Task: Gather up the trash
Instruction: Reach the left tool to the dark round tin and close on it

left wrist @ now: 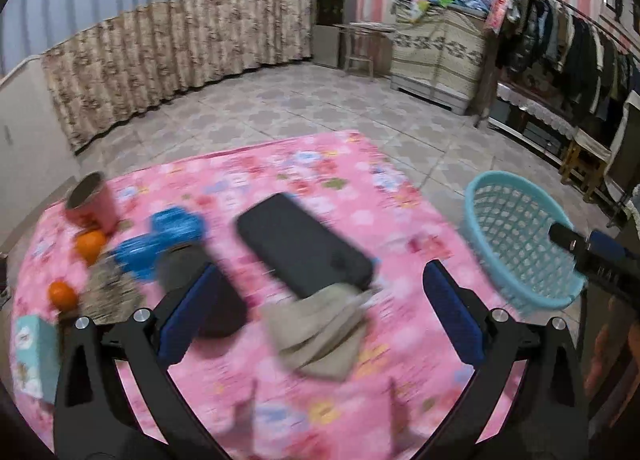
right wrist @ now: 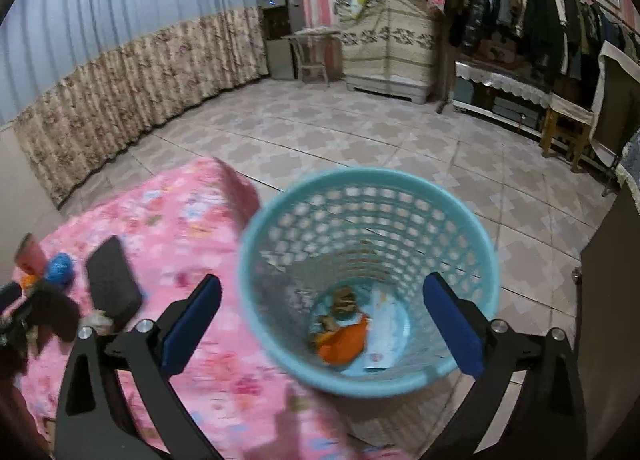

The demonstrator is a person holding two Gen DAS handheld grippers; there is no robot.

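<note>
My left gripper (left wrist: 320, 312) is open and empty above a crumpled beige tissue (left wrist: 320, 332) on the pink floral tablecloth (left wrist: 280, 167). The tissue lies between the blue pads. My right gripper (right wrist: 322, 324) is open and empty above the light blue mesh trash basket (right wrist: 372, 195), which stands beside the table's right edge. Orange peel (right wrist: 344, 344), brown scraps (right wrist: 344, 300) and white paper (right wrist: 380, 336) lie in its bottom. The basket also shows in the left wrist view (left wrist: 516, 244), with the right gripper's tip over it.
On the table lie a black phone-like slab (left wrist: 304, 244), blue crumpled things (left wrist: 160, 240), a dark round object (left wrist: 188, 264), two oranges (left wrist: 90, 246), a red cup (left wrist: 90, 201) and a teal box (left wrist: 34, 352). A tiled floor, cabinets and a clothes rack lie beyond.
</note>
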